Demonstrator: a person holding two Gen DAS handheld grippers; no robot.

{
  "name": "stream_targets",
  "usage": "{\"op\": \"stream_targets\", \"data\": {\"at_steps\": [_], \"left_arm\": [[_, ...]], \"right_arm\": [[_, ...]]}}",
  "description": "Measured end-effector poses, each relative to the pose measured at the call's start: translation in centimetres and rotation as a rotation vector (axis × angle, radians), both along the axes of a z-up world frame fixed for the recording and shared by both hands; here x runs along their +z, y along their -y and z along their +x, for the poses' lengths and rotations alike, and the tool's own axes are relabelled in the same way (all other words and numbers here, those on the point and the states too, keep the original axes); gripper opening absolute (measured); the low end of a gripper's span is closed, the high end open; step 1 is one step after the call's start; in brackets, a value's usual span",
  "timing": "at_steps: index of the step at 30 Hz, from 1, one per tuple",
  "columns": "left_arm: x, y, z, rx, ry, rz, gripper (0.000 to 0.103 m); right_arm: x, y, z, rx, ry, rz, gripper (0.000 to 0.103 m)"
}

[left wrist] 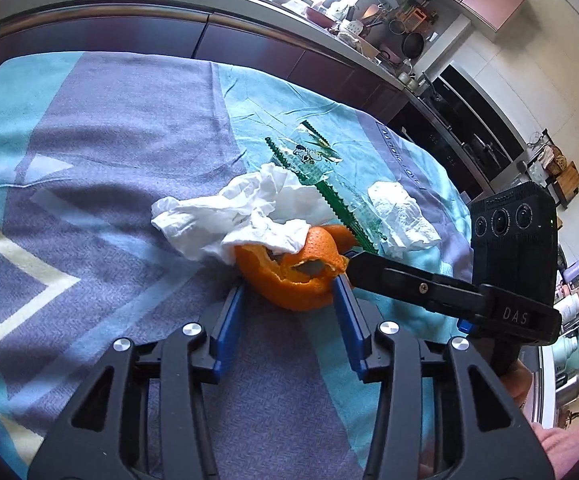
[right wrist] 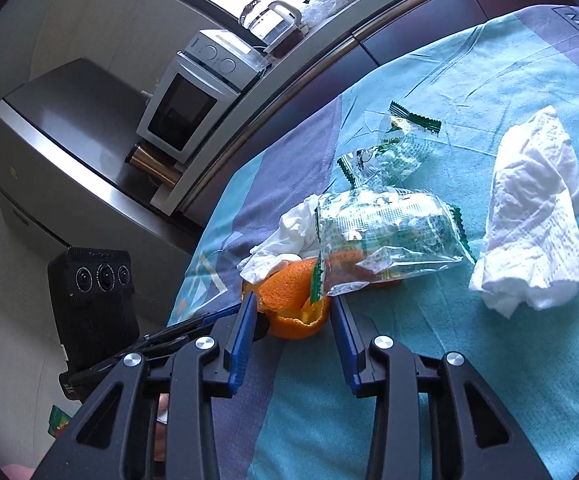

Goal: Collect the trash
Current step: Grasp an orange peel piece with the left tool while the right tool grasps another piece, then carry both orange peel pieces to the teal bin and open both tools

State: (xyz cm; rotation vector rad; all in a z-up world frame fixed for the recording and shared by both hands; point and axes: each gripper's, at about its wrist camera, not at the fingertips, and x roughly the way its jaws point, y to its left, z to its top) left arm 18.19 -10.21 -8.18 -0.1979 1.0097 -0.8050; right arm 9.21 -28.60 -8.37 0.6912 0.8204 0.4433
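An orange peel (left wrist: 293,276) lies on the blue and purple tablecloth (left wrist: 109,160). A crumpled white tissue (left wrist: 241,212) rests partly on it, and a clear green-edged wrapper (left wrist: 321,184) lies behind. My left gripper (left wrist: 289,292) is open, its blue pads on either side of the peel. My right gripper (right wrist: 291,308) is open too, its fingers around the same peel (right wrist: 289,300) from the other side. In the right wrist view a clear wrapper (right wrist: 389,228) lies over the peel, a second wrapper (right wrist: 389,152) behind it, and a second crumpled tissue (right wrist: 533,216) to the right.
The second tissue also shows in the left wrist view (left wrist: 401,216), beyond the right gripper's finger (left wrist: 409,280). A dark kitchen counter (left wrist: 249,32) with clutter runs behind the table. A microwave (right wrist: 193,92) and a steel appliance (right wrist: 69,132) stand off the table's left edge.
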Motion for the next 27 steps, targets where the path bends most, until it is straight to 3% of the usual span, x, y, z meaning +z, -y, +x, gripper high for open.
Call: {"op": "stream_targets", "data": {"at_steps": [10,13,16,19,21,27], "left_arm": [[0.2,-1.0,-1.5,0.03,0.025,-0.005,0.021],[0.4,-2.0,-2.6,0.052,0.037,0.001,0.02],[0.8,-3.3,-3.4,0.078,0.06,0.013,0.02],[1.0,-4.5,-4.0,0.096,0.059,0.007,0.02],[1.1,-5.2,-4.3,0.108,0.066,0.011,0.02],[1.6,-7.2,-5.3,0.142,0.081,0.01,0.019]], "right_arm": [[0.1,-0.6,0.0,0.015,-0.001,-0.014,0.037],[-0.1,-0.5,0.4,-0.012,-0.016,0.017,0.05],[-0.2,-0.4,0.7,-0.038,-0.02,0.035,0.051],[-0.4,-0.5,1.0,-0.065,-0.034,0.029,0.04],[-0.9,-0.5,1.1,-0.073,-0.052,0.04,0.022],[0.0,-1.3,-0.3,-0.049,-0.014,0.023,0.016]]}}
